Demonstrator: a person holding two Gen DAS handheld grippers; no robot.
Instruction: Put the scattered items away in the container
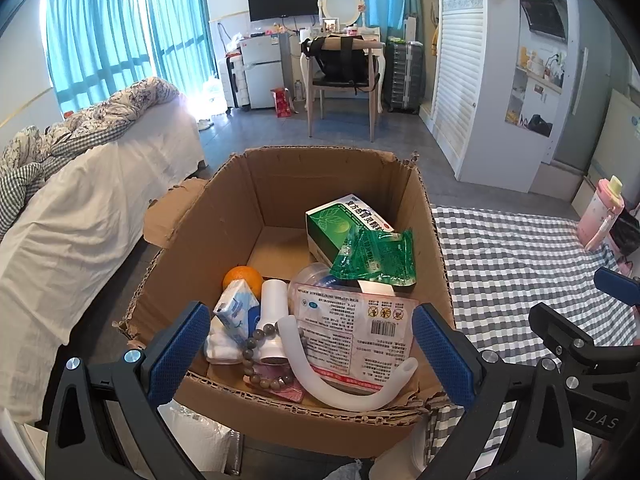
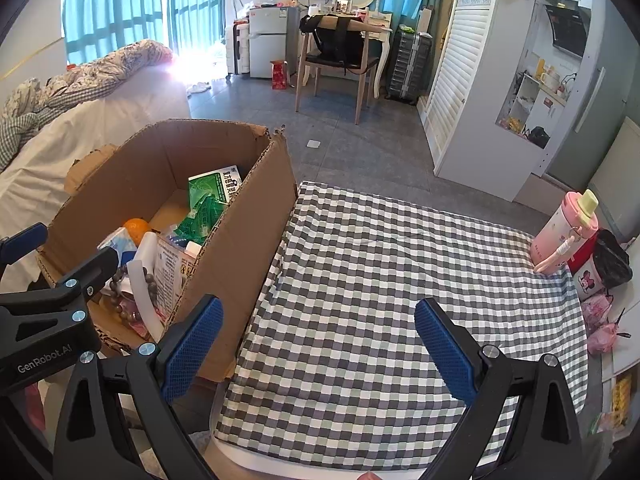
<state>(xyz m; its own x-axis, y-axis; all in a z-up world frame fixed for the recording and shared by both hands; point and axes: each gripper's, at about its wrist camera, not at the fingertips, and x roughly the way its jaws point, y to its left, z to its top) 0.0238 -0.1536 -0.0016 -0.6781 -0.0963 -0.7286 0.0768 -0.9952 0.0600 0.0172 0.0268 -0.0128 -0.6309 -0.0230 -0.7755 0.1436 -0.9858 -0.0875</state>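
Brown cardboard box (image 1: 256,200), grey-white checked cloth (image 2: 380,280), green medicine box (image 1: 344,220), pink bottle (image 2: 564,232).

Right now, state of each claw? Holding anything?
Left claw: open, empty, over the cardboard box.
Right claw: open, empty, over the checkered cloth.

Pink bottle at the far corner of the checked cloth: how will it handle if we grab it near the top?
The pink bottle stands upright and tall on soft checked cloth, so it probably tips easily if nudged high. Its smooth rounded body may slip between flat pads. Weight is unclear; the contents cannot be seen. The dangling strap looks floppy and could snag.
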